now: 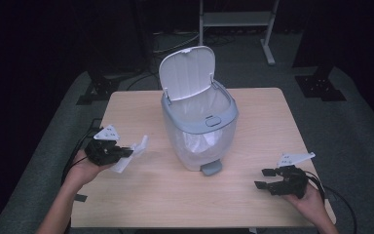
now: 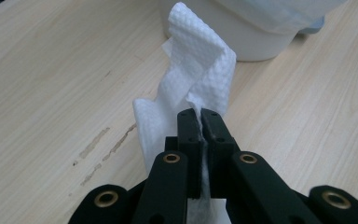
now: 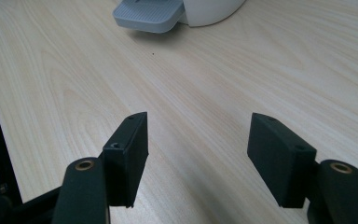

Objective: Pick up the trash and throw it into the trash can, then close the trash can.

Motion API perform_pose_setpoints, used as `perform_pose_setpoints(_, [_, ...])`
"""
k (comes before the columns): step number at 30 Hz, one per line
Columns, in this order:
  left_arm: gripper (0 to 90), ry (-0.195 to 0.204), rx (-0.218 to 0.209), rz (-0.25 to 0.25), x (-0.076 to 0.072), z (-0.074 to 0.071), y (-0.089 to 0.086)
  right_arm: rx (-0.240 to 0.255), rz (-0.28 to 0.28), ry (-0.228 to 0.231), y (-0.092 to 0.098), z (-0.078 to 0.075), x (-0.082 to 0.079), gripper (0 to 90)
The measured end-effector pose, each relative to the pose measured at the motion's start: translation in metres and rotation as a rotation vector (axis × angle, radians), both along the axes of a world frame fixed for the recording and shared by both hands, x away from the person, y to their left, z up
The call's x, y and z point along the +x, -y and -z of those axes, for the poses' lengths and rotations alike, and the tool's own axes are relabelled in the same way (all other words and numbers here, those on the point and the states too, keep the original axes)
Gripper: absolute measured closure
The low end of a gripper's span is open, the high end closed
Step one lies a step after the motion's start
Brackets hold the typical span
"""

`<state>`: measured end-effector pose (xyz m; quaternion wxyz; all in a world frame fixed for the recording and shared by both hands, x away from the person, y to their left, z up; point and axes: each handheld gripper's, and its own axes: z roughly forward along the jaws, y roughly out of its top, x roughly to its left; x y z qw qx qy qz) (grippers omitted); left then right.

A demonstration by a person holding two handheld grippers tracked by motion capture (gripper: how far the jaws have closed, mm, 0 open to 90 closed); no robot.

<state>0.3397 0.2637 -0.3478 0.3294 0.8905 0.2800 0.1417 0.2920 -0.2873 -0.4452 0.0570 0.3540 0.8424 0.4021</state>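
The left gripper point(image 1: 126, 152) has its jaws clenched on a crumpled white paper towel point(image 2: 191, 88), pinched near one end; in the high view the towel point(image 1: 129, 155) hangs from the jaws just above the wooden counter point(image 1: 141, 195), left of the pedal bin point(image 1: 199, 126). The bin stands mid-counter with its white lid point(image 1: 186, 72) tipped up and back, leaving the liner-lined opening exposed. Its grey pedal point(image 3: 149, 15) faces the person.

The right gripper point(image 1: 267, 178) rests low at the right side of the counter, jaws released and grasping nothing, well apart from the bin.

Step in hand, as judged: transport of the grasped towel toward the bin. The next move calls for raising the towel above the bin's grey rim point(image 1: 224, 117), carrying it over the opening, and releasing only once it hangs clear inside the rim, so that it does not drape over the edge.
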Motion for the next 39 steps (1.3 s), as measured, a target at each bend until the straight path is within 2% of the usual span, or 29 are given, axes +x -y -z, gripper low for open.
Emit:
perform_pose_setpoints(12, [87.1, 0.014, -0.019, 0.017, -0.007, -0.018, -0.001, 0.001, -0.007, -0.003, -0.001, 0.001, 0.003, 36.9])
perform_pose_setpoints(24, [87.0, 0.017, -0.036, 0.069, -0.013, -0.048, 0.002, 0.004, -0.012, -0.007, -0.001, 0.002, 0.005, 36.8])
perform_pose_setpoints(26, [87.0, 0.022, -0.046, 0.082, -0.015, -0.057, 0.004, 0.003, -0.014, -0.010, -0.001, 0.003, 0.006, 36.8])
perform_pose_setpoints(34, [87.0, 0.033, -0.045, 0.102, -0.020, -0.075, 0.010, 0.013, -0.023, -0.009, 0.000, 0.003, 0.006, 36.8])
perform_pose_setpoints(39, [86.9, 0.040, -0.030, 0.116, -0.023, -0.085, 0.015, 0.018, -0.019, -0.001, 0.001, 0.002, 0.006, 36.8])
